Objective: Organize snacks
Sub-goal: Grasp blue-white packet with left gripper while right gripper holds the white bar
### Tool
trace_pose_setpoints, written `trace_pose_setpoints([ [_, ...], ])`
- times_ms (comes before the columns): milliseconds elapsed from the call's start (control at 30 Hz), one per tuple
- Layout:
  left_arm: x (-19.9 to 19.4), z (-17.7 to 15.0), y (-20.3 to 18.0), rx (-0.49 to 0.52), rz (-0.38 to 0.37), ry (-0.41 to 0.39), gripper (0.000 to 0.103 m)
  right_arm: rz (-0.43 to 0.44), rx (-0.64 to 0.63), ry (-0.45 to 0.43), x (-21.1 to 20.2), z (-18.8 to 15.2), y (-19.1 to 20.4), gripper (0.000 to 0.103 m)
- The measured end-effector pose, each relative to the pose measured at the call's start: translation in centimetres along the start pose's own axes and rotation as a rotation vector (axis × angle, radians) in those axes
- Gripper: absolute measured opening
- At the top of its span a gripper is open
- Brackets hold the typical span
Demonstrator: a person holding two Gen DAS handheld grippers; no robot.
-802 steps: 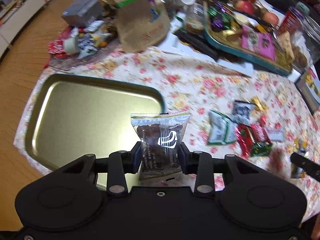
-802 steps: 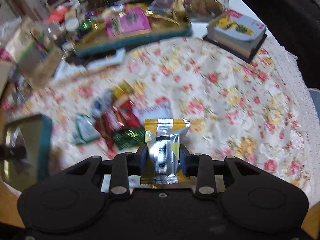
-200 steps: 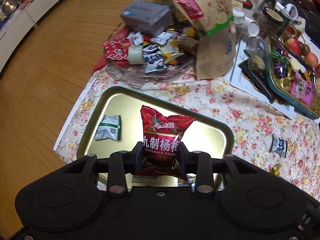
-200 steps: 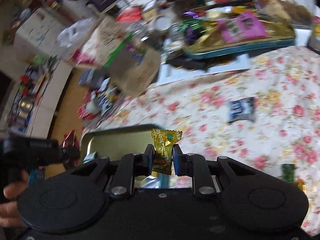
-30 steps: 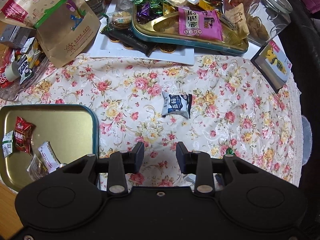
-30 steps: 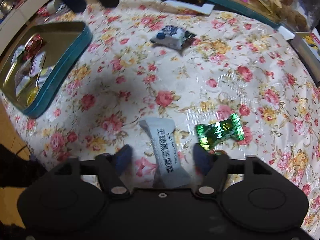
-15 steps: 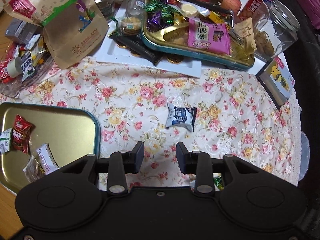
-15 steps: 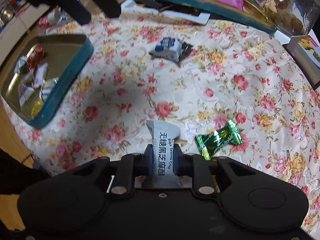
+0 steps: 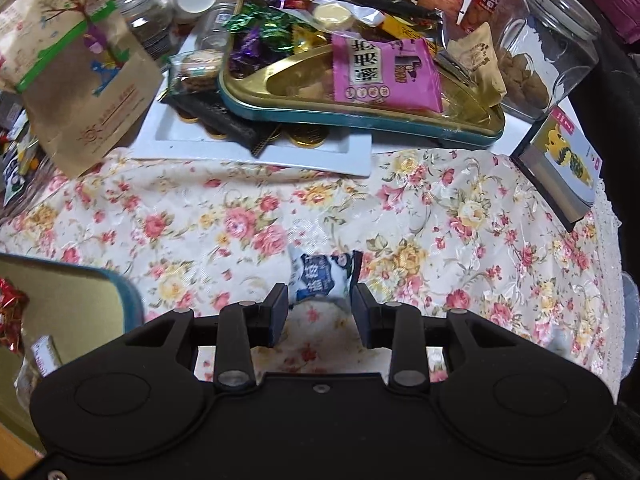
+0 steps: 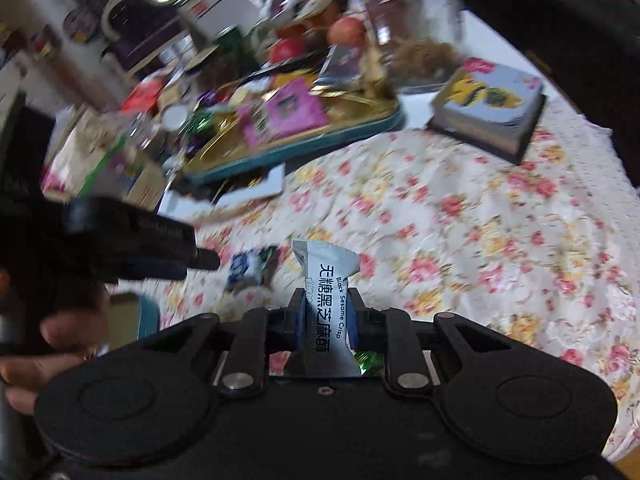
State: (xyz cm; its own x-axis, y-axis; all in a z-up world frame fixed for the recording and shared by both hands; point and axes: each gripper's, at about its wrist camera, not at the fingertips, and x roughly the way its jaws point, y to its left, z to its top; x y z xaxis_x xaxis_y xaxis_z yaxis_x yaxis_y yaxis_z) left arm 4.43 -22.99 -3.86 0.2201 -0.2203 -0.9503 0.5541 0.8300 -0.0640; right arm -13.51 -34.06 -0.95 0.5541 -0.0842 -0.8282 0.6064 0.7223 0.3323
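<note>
My left gripper (image 9: pixel 320 308) is open, low over the floral tablecloth, with a blue and white snack packet (image 9: pixel 320 278) lying just ahead between its fingertips. It also shows in the right wrist view (image 10: pixel 252 266), with the left gripper (image 10: pixel 200 258) beside it. My right gripper (image 10: pixel 323 312) is shut on a silver black sesame crisp packet (image 10: pixel 326 304), lifted above the cloth. The gold tray with a teal rim (image 9: pixel 120 292) lies at the left, holding a red packet (image 9: pixel 10 312) and other snacks.
A second gold tray (image 9: pixel 360 120) full of snacks sits on a white board at the back. A brown paper bag (image 9: pixel 80 80) stands back left, a glass cookie jar (image 9: pixel 548 48) and a boxed card deck (image 9: pixel 560 168) right. A green candy (image 10: pixel 370 360) lies under my right gripper.
My left gripper has dropped forward to the blue and white packet. My right gripper has closed on the sesame crisp packet and lifted it, tilting the view up.
</note>
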Motion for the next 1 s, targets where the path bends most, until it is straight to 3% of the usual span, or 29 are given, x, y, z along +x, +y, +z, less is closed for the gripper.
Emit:
trace_pose_setpoints([
  [167, 1.6, 0.3, -1.2, 0.006, 0.029, -0.034, 0.044, -0.008, 0.07, -0.037, -1.2, 0.8, -1.3, 0.022],
  [367, 4.4, 0.1, -1.9, 0.058, 0.107, -0.005, 0.045, 0.009, 0.094, -0.057, -1.9, 1.3, -1.8, 0.022],
  [467, 5.2, -0.2, -2.1, 0.095, 0.124, -0.003, 0.051, 0.013, 0.115, -0.054, -1.9, 1.4, -1.9, 0.022],
  [667, 6.9, 0.1, -1.7, 0.049, 0.06, 0.047, 0.057, 0.018, 0.112, -0.044, -1.8, 1.3, -1.5, 0.022],
  [1000, 7.0, 0.2, -2.1, 0.028, 0.069, 0.036, 0.055, -0.003, 0.134, -0.03, -1.6, 1.6, -1.8, 0.022],
])
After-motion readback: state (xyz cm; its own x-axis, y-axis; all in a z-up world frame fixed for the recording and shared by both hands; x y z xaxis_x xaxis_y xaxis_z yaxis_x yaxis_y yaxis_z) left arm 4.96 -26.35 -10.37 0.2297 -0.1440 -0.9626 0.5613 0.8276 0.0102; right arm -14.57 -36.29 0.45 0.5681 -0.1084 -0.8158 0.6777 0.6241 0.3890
